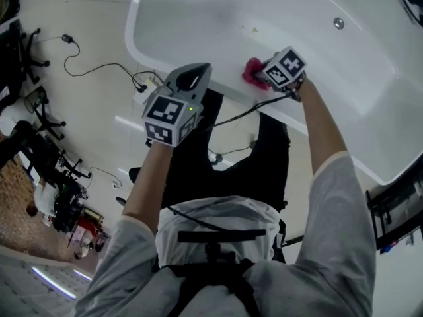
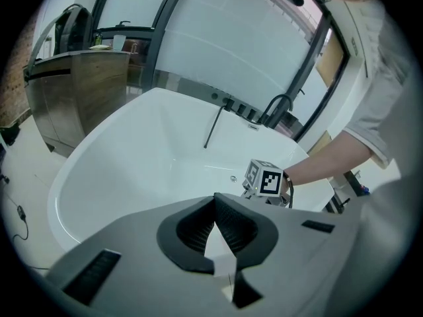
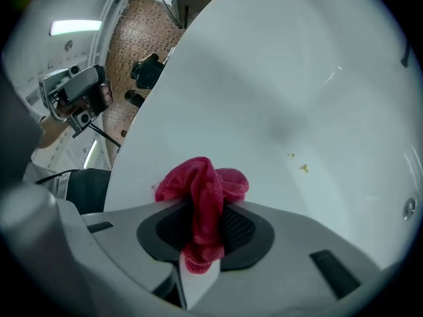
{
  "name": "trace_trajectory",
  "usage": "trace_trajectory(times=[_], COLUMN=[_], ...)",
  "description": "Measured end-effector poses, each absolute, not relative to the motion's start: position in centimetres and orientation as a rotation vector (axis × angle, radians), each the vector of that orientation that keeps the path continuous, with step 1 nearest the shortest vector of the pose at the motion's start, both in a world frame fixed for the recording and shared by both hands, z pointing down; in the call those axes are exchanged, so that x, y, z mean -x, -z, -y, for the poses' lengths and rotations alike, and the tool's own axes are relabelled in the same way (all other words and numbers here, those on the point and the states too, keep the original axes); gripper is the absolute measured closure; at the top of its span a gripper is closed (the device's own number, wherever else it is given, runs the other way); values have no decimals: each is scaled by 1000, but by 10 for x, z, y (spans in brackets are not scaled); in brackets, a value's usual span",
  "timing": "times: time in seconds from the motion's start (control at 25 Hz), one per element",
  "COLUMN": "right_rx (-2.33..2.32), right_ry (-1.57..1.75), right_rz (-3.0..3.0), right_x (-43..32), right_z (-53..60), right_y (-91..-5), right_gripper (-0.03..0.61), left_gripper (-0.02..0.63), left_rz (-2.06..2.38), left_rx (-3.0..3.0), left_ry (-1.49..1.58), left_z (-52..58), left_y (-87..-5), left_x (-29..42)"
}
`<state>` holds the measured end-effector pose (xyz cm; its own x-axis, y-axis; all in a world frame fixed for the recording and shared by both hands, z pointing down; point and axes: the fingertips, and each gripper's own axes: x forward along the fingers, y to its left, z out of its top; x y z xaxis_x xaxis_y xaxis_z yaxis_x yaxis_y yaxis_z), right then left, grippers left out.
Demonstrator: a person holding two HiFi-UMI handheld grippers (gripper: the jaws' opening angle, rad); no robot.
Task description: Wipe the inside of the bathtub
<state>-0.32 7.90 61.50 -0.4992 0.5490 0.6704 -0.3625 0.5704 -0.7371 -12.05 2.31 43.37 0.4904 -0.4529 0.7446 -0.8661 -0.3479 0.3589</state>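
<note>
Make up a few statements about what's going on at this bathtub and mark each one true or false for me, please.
1. The right gripper is clamped on a red cloth. True.
2. The left gripper is holding a sponge. False: its jaws are together with nothing between them.
3. The bathtub is filled with water. False: its white inside is bare, with no water showing.
4. A few yellowish specks sit on the tub's inner surface, ahead of the cloth. True.
</note>
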Motion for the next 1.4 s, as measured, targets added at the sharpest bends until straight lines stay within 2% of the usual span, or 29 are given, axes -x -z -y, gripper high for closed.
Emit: trace_trajectory(times=[0.56,0.72,1.04,1.2,1.4], right_rx=[319,312,202,195,228], right_ry=[-1094,-1129,-1218,-1191,-1155], right_rz=[1947,1937,1756,1780,1840], right_x=[141,130,17,31,86], right_z=[-40,-39,-60,-58,-39], right_y=[-621,-621,-661,-666,-673], right_gripper=[480,480,479,480,481], left_gripper=[609,609,609,610,609], left_rz=[1137,1126,1070,1072,1087], left_rx=[-1948,-1951,-1959,-1953,-1936], left_ry=[-690,-692,-678,-685,-685], left_z=[-1,2,3,2,7], left_y=[-447,-451,-460,-459,-460], left_x=[137,134,119,118,121])
